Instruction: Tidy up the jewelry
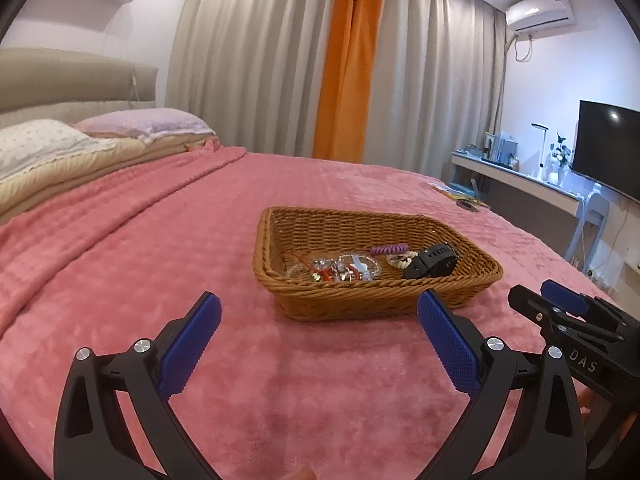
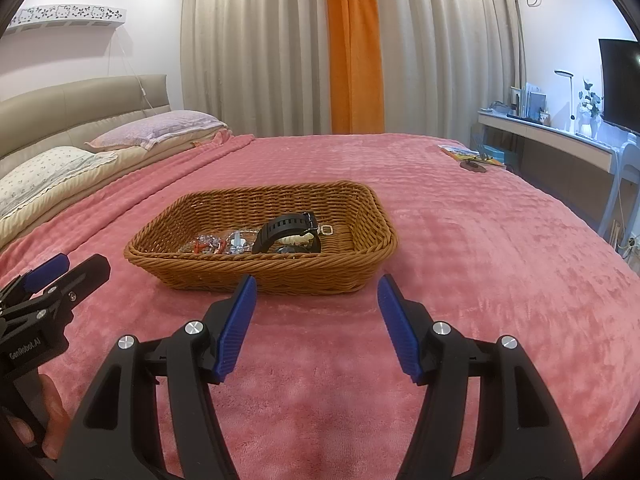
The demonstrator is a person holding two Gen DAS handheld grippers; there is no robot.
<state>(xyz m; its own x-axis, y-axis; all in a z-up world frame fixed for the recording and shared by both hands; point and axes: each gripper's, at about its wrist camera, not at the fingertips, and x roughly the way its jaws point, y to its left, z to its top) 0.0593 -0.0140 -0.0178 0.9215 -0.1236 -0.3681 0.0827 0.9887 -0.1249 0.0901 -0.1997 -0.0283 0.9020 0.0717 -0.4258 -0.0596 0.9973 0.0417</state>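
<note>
just beyond both empty, spread claws (image 1: 319,312) (image 2: 317,294) sits the jewelry basket (image 1: 360,300).

pink-blanketed bed (image 2: 460,248) carries a wicker basket (image 2: 362,250), pillows (image 2: 160,128).

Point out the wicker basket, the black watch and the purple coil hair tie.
wicker basket (image 2: 280,276): right wrist view, on its near outer wall.
black watch (image 2: 280,229): right wrist view, on the curved strap.
purple coil hair tie (image 1: 389,249): left wrist view, on the coil's middle.
</note>
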